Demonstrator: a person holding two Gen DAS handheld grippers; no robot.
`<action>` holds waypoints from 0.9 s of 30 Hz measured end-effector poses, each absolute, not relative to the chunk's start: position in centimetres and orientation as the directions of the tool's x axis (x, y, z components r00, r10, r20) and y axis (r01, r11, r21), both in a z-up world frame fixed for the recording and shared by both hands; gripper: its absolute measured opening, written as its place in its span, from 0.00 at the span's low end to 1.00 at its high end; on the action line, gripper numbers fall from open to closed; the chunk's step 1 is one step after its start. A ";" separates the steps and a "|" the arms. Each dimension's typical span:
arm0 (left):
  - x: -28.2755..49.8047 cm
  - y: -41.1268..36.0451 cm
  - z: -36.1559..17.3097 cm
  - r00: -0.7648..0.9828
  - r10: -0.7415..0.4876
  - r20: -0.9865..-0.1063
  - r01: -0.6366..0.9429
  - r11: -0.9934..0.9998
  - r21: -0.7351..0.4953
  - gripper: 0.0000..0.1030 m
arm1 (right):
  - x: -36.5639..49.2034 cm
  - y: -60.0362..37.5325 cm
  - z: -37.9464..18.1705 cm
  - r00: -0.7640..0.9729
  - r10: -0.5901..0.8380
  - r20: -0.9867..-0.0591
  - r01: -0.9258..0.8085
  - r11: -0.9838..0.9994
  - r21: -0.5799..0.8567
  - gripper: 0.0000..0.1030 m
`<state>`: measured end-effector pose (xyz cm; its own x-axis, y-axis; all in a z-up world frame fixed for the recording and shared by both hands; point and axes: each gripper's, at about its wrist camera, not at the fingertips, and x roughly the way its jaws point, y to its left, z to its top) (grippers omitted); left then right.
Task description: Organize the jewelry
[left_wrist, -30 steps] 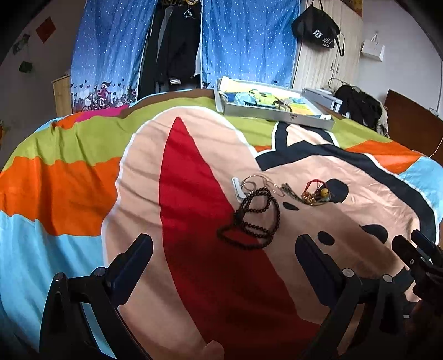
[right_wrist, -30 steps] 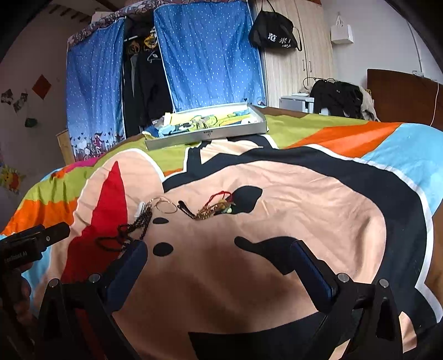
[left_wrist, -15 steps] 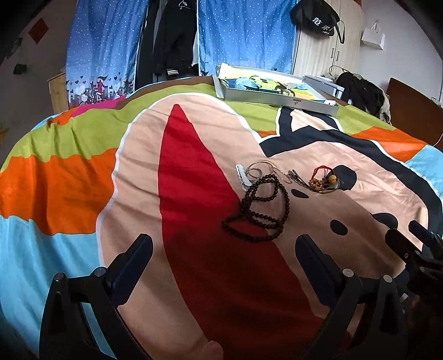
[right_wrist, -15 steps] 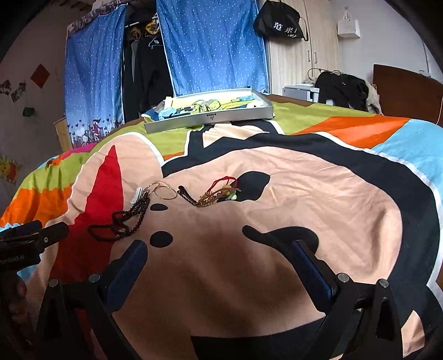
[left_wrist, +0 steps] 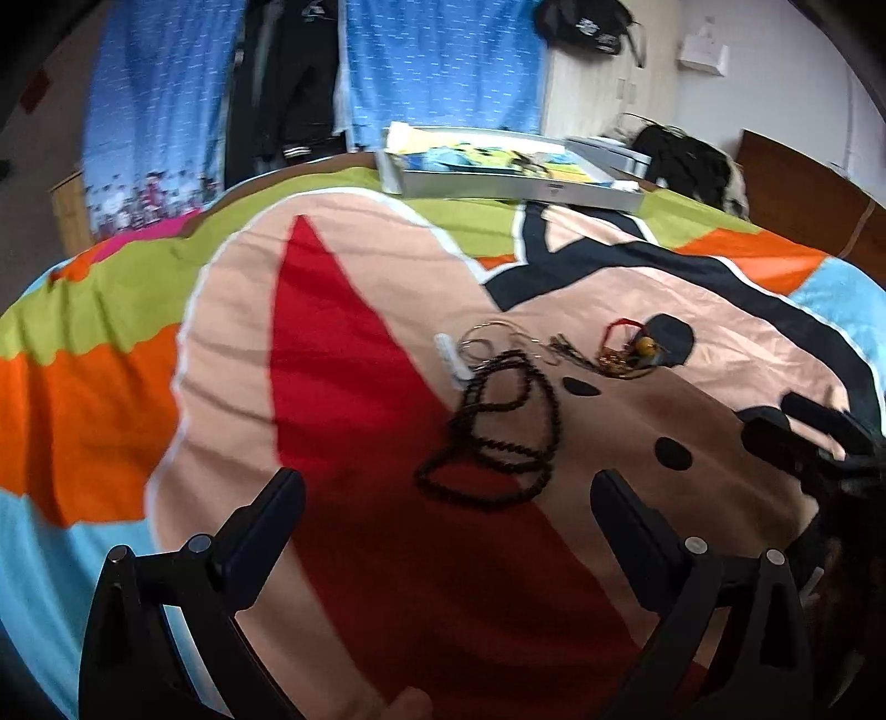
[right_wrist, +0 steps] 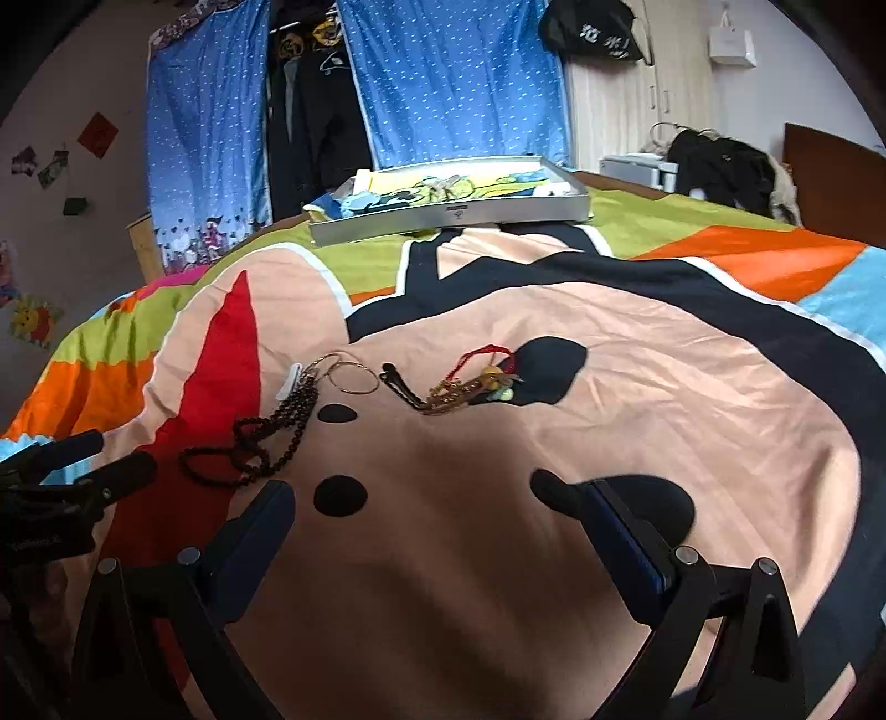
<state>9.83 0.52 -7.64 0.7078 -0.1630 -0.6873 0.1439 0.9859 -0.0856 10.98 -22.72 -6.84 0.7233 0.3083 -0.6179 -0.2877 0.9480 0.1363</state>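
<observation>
On the colourful bedspread lies a dark bead necklace, with a white clip and thin hoop rings at its far end. To the right sit a dark hair clip and a red-and-gold bracelet cluster. My left gripper hovers open just short of the necklace, nothing between its fingers. My right gripper is open too, well short of the bracelet cluster. A grey tray rests at the bed's far edge.
Blue curtains and hanging dark clothes stand behind the bed. A wooden wardrobe with a black bag is at the back right, by a clothes pile and a headboard.
Both grippers have moved forward over the bedspread, so the jewelry sits nearer to them. Both stay open.
</observation>
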 end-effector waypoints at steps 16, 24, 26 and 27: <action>18.4 1.1 -11.7 0.507 -0.265 -0.820 0.147 0.964 -0.221 0.58 | 19.6 -24.5 -8.7 0.563 0.456 -0.689 -0.303 0.890 0.341 0.83; 20.4 0.5 -12.6 0.449 -0.217 -0.867 0.114 0.976 -0.186 0.22 | 23.8 -24.9 -10.6 0.510 0.467 -0.722 -0.179 0.879 0.442 0.58; 20.4 0.2 -12.5 0.442 -0.204 -0.874 0.118 0.979 -0.169 0.14 | 24.5 -25.1 -11.1 0.497 0.468 -0.731 -0.135 0.874 0.468 0.48; 20.4 0.1 -12.4 0.440 -0.200 -0.876 0.120 0.979 -0.163 0.12 | 24.8 -25.3 -11.4 0.492 0.466 -0.735 -0.112 0.872 0.477 0.40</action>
<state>20.39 0.10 -12.44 0.4399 -0.1998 -0.8755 0.1197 0.9793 -0.1633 24.76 -25.30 -11.38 0.4922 0.4659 -0.7353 -0.1116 0.8715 0.4775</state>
